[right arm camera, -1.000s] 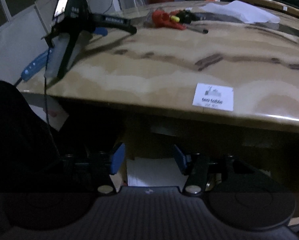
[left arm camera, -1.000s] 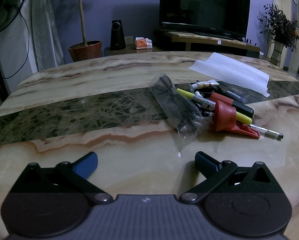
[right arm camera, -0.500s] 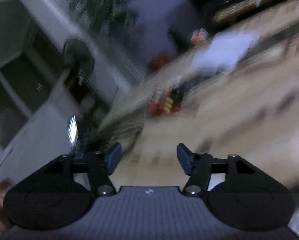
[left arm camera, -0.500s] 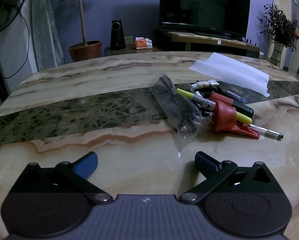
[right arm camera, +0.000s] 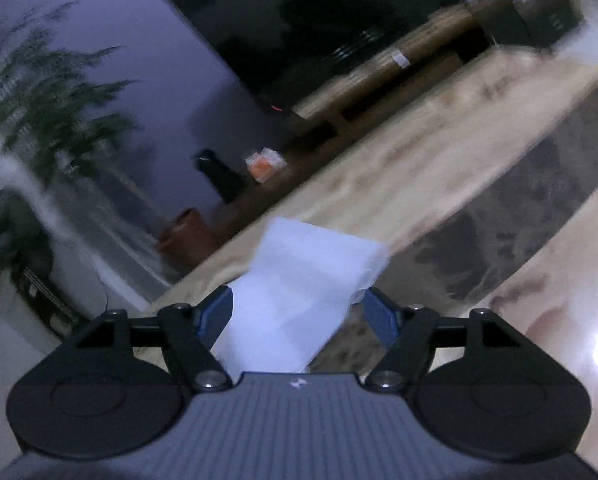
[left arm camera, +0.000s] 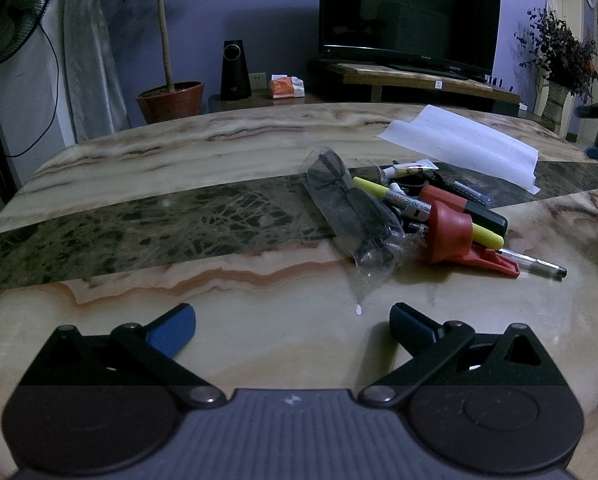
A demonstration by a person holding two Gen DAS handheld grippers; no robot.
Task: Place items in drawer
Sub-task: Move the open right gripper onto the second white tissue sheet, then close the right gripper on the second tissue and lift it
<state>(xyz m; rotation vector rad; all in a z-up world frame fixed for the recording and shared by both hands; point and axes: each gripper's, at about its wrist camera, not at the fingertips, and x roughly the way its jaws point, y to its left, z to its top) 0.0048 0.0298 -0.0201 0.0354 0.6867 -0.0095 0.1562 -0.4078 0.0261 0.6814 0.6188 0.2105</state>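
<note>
Left view: the left claw [left arm camera: 293, 318] hangs spread and empty over the marble surface [left arm camera: 179, 168]; the pile of pens [left arm camera: 427, 216] lies just beyond it. Right view, blurred: the right claw [right arm camera: 297, 314] is opening, white paper [right arm camera: 299, 280] showing between its fingers, untouched.

Dark flat-screen television [left arm camera: 409, 10] on a low wooden stand [left arm camera: 415, 80], black speaker [left arm camera: 231, 70], potted tree in a terracotta pot [left arm camera: 171, 102], standing fan [left arm camera: 9, 12] at left, dried plant in a vase [left arm camera: 559, 60] at right, purple wall [left arm camera: 259, 20]
</note>
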